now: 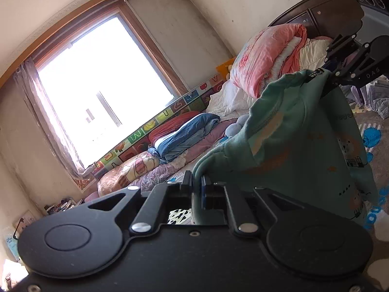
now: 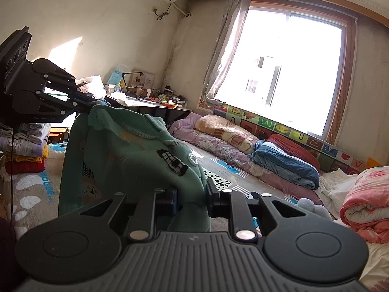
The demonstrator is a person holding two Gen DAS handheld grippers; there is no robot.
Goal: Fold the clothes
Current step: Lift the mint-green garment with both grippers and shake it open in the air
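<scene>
**Two tools hold one green garment in the air**

Both tools pinch the same mint-green printed top (image 2: 126,146), which hangs between them above the bed (image 2: 29,194) and does not lie flat. The left tool (image 1: 198,185) is clamped on a cuff or hem edge. The right tool (image 2: 190,194) has its fingers wider apart, yet cloth runs down between them and it appears to bear the garment's other end.

As I judge it, the step in hand is lifting and spreading the top; whether for a first lay-down or between two folds cannot be told. Next, the cloth needs pulling taut between both grips so it hangs without twists, then lowering onto a bare part of the bed.

From the left wrist, the top's printed front shows, with a rolled pink quilt (image 1: 267,58) behind. Only the right wrist view shows a stack of folded clothes (image 2: 26,150) beside the bed and a cluttered surface (image 2: 150,102) near the window.
</scene>
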